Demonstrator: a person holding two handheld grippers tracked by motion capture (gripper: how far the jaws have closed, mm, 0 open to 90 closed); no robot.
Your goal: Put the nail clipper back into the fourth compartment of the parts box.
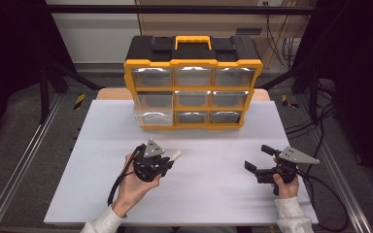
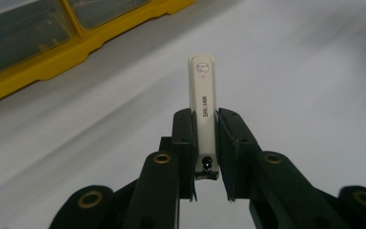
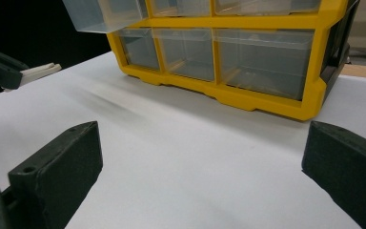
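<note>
A slim white nail clipper (image 2: 202, 95) with printed letters stands clamped between the black jaws of my left gripper (image 2: 205, 143), its tip pointing away from me. In the high view the left gripper (image 1: 167, 160) hovers over the white table left of centre, and the white nail clipper (image 1: 176, 156) sticks out to the right. The clipper's tip (image 3: 40, 71) also pokes in at the left of the right gripper view. My right gripper (image 1: 258, 159) rests at the right side of the table, jaws wide apart with nothing between them.
A yellow and black organiser (image 1: 193, 82) with clear drawers stands at the back of the white table (image 1: 209, 194). Its bottom left drawer (image 1: 153, 116) is pulled out a little. Cables (image 1: 330, 194) trail off the right side.
</note>
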